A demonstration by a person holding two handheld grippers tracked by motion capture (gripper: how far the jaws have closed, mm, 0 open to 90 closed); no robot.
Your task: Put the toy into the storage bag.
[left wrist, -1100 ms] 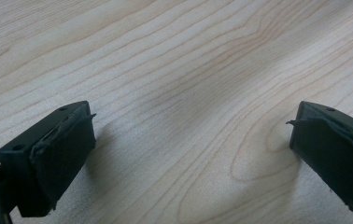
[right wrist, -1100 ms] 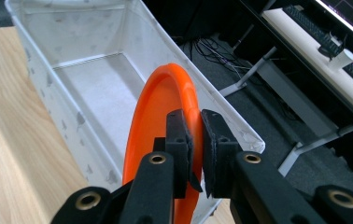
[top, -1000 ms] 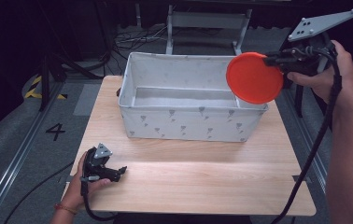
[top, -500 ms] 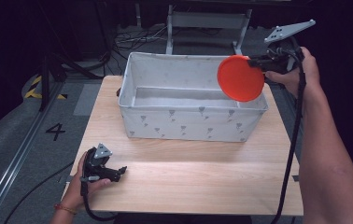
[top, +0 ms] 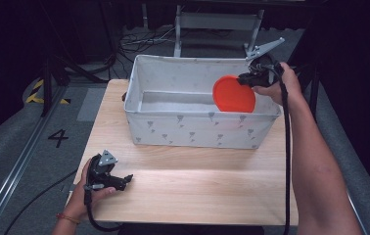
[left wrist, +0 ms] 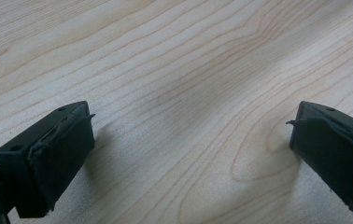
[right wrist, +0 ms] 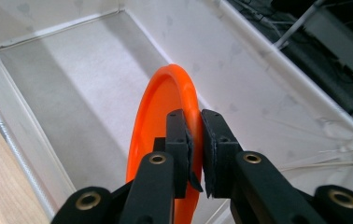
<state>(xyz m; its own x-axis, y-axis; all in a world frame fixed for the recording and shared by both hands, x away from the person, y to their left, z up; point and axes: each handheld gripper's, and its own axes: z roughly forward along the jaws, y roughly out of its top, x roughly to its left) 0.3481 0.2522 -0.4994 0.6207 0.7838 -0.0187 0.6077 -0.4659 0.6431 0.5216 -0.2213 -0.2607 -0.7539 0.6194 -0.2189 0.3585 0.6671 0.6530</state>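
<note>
Now the right gripper, its jaws pinching the rim of the orange plate, has come down from above the white bin, so the plate hangs inside at its right end. Meanwhile the left gripper stays on the tabletop, jaws spread.

One orange plate. One white fabric bin with a small grey print. One wooden surface. Two tongs: the left tongs and the right tongs. Two hands, one on each.
</note>
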